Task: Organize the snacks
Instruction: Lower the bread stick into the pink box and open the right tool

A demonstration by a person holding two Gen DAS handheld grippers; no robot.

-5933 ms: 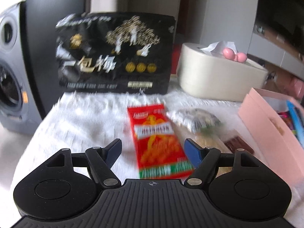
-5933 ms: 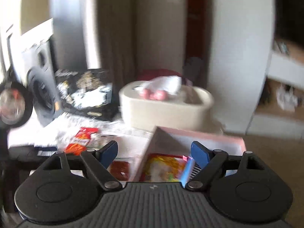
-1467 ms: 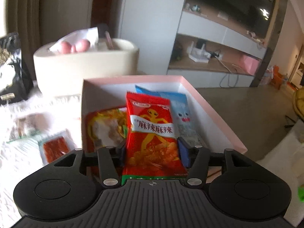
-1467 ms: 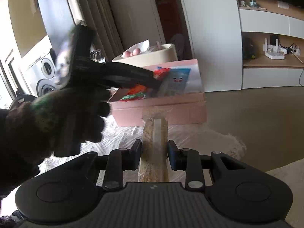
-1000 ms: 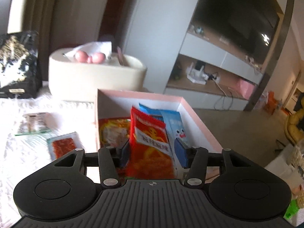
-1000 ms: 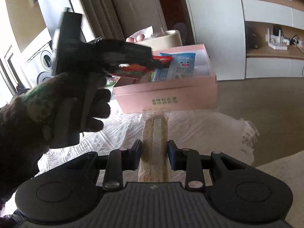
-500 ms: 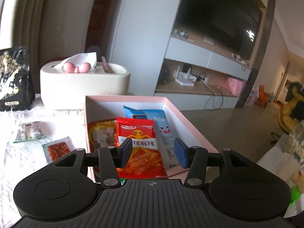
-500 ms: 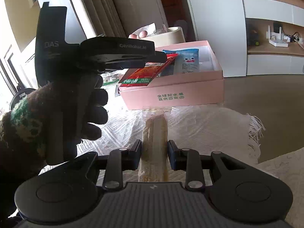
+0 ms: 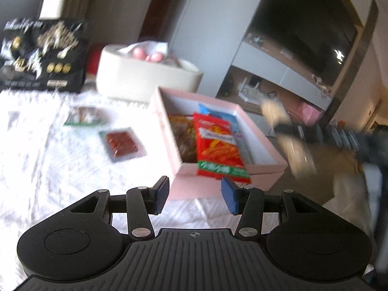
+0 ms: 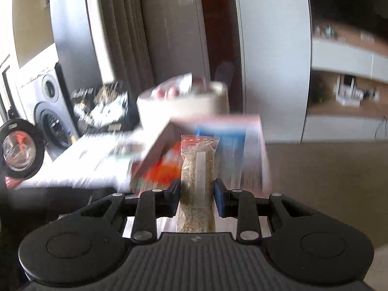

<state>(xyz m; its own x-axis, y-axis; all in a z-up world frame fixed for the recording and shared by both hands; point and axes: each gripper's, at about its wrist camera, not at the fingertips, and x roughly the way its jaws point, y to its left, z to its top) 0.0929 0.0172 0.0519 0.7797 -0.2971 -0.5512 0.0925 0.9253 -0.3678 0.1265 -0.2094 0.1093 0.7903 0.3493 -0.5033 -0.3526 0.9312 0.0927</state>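
3 packets (image 9: 219, 148) in 1 pink box (image 9: 225, 178).

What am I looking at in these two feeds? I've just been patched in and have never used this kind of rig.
There is no robot arm here: a person holds a two-finger claw in each hand, and a fisheye camera on each looks forward along its fingers.

The left view shows the left claw open and empty above a white cloth. Ahead is a pink box holding snacks; a red packet hangs over its near edge. A small reddish packet and a green-edged packet lie loose on the cloth. Behind stand a cream tissue box and a black bag.

The right view shows the right claw shut on a long clear packet of beige snack, pointing toward the box.
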